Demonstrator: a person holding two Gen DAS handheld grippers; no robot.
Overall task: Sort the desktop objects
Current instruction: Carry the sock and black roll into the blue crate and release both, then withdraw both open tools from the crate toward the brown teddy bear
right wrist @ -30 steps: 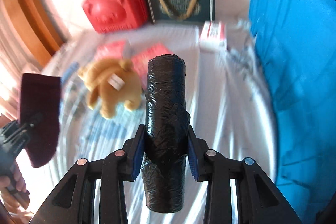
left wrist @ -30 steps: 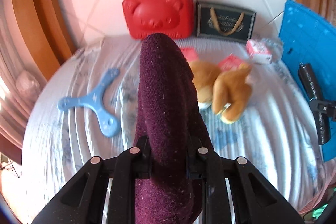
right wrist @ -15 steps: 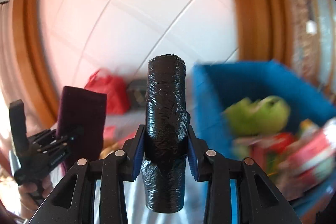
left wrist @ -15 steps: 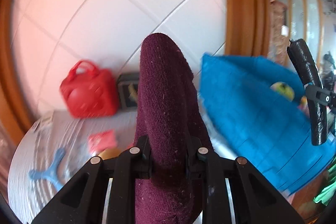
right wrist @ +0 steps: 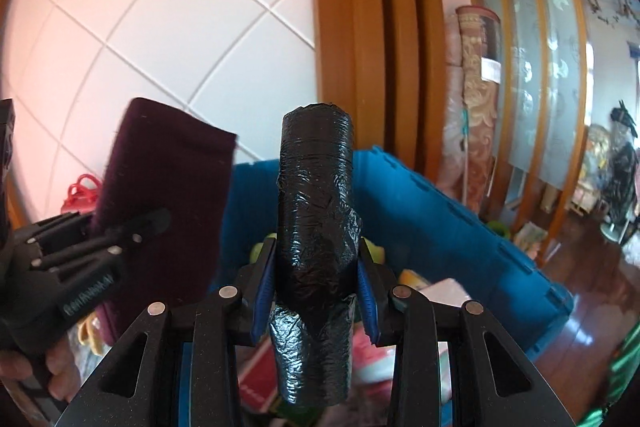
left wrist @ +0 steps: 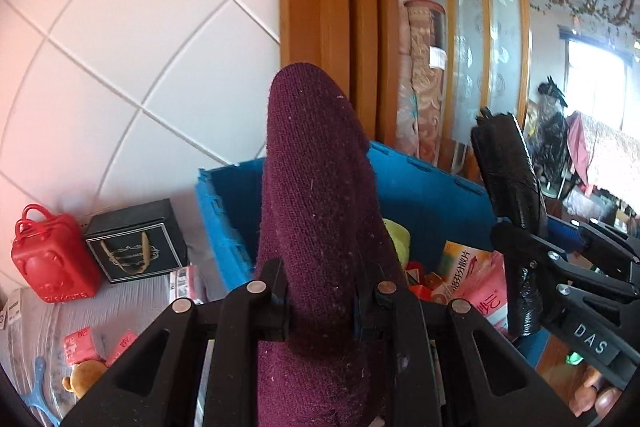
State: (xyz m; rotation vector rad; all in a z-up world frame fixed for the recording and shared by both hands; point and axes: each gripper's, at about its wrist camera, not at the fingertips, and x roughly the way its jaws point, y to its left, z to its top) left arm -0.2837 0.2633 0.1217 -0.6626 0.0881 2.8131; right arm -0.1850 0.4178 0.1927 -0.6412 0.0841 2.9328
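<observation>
My left gripper [left wrist: 320, 283] is shut on a folded dark purple knit cloth [left wrist: 316, 211] that stands up between its jaws. My right gripper [right wrist: 316, 279] is shut on a black plastic-wrapped roll [right wrist: 316, 227]. Both hang over the near side of a blue crate [left wrist: 424, 199] holding several packets and a green item. In the left wrist view the roll [left wrist: 512, 183] and right gripper [left wrist: 520, 243] appear at the right. In the right wrist view the cloth [right wrist: 168, 187] and left gripper [right wrist: 148, 223] appear at the left.
On the pale cloth-covered table [left wrist: 132, 307] at lower left lie a red bear-shaped case [left wrist: 48, 259], a black gift bag [left wrist: 136, 243], pink packets [left wrist: 80, 343], a brown plush toy [left wrist: 84, 379] and a blue boomerang-shaped toy [left wrist: 40, 395]. A tiled wall and wooden frame [left wrist: 320, 7] stand behind the crate.
Both grippers rose and swung right from over the table to the blue crate, keeping hold of the cloth and the roll. The table items slid to the lower left of the views.
</observation>
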